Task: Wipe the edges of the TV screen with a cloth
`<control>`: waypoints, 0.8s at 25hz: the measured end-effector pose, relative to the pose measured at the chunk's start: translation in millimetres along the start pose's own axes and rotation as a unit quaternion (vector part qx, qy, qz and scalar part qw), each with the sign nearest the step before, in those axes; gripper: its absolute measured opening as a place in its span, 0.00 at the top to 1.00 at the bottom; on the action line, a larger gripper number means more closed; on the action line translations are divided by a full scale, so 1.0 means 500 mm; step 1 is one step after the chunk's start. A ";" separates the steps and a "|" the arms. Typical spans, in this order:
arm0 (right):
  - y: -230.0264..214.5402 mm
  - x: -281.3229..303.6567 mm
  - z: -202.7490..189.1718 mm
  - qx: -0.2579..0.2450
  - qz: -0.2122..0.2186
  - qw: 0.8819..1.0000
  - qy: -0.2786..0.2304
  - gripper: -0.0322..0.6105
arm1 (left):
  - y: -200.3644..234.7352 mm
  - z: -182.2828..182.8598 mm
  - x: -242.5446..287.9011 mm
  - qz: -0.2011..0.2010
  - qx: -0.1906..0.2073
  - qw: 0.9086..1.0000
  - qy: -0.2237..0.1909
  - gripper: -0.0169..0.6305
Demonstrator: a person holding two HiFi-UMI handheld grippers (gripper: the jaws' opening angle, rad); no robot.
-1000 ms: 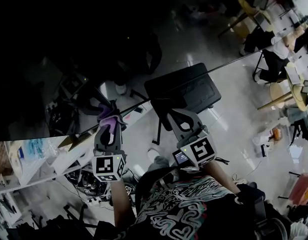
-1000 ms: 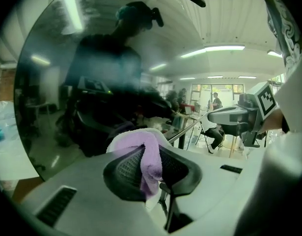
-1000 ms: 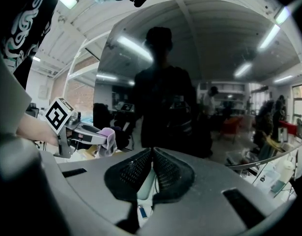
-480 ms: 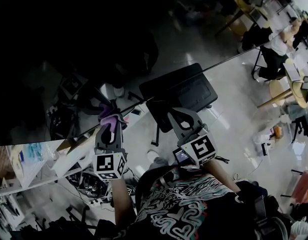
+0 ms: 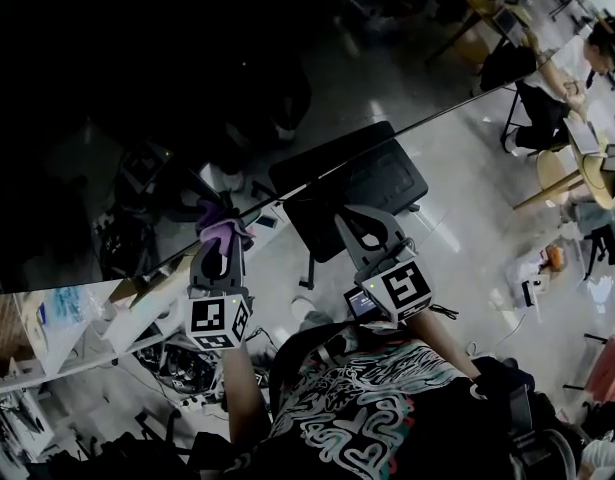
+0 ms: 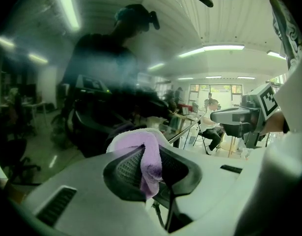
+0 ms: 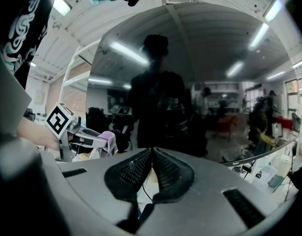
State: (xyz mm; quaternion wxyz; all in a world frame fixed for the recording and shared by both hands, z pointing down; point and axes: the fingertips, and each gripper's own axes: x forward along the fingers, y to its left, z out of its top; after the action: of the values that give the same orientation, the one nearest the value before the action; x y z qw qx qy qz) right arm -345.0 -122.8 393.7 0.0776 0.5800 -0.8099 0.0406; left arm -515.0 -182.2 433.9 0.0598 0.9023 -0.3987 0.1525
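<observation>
Purple terry cloth (image 5: pixel 224 231) is found clamped in the left tongs (image 5: pixel 219 240). The jaws are closed on a fold of it, and the rest is bunched over their tips. The cloth is held at the lower edge of the TV screen (image 5: pixel 127 118), a dark glossy panel whose border runs diagonally up to the right across the head view. Contact is judged likely but cannot be confirmed. Further right, the right tongs (image 5: pixel 361 220) are pressed together with nothing between them and are held near the same edge, apart from the cloth. The wiping step is judged to be in hand. For the next move, the cloth would need to be pressed to the border and drawn along it, with the empty tongs kept off the screen.
</observation>
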 end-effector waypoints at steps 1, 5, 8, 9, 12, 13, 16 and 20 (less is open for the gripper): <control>-0.006 -0.003 0.000 0.001 -0.001 1.000 -0.001 0.90 | -0.005 0.000 0.003 0.000 0.000 1.000 0.001 0.87; -0.026 -0.014 -0.005 0.003 -0.004 1.000 -0.003 0.90 | -0.022 0.002 0.017 -0.003 0.002 1.000 0.003 0.87; -0.044 -0.024 -0.006 0.006 -0.009 1.000 -0.006 0.90 | -0.036 0.008 0.028 -0.006 0.004 1.000 0.004 0.86; -0.051 -0.028 -0.007 0.007 -0.011 1.000 -0.006 0.90 | -0.040 0.009 0.030 -0.007 0.003 1.000 0.004 0.87; -0.073 -0.035 -0.006 0.008 -0.016 1.000 -0.009 0.90 | -0.046 0.013 0.040 -0.006 0.000 1.000 0.002 0.87; -0.080 -0.039 -0.006 0.010 -0.017 1.000 -0.009 0.90 | -0.050 0.014 0.041 -0.006 0.001 1.000 0.003 0.87; -0.094 -0.055 -0.009 0.014 -0.020 1.000 -0.009 0.90 | -0.063 0.013 0.043 -0.006 0.001 1.000 0.007 0.87; -0.115 -0.065 -0.016 0.014 -0.019 1.000 -0.010 0.90 | -0.072 0.015 0.055 -0.003 0.000 1.000 0.007 0.87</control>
State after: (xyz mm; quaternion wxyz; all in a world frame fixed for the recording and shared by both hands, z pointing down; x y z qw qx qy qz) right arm -279.9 -109.9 394.5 0.0622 0.5966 -0.7988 0.0454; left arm -469.2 -179.1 436.2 0.0625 0.9023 -0.3960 0.1584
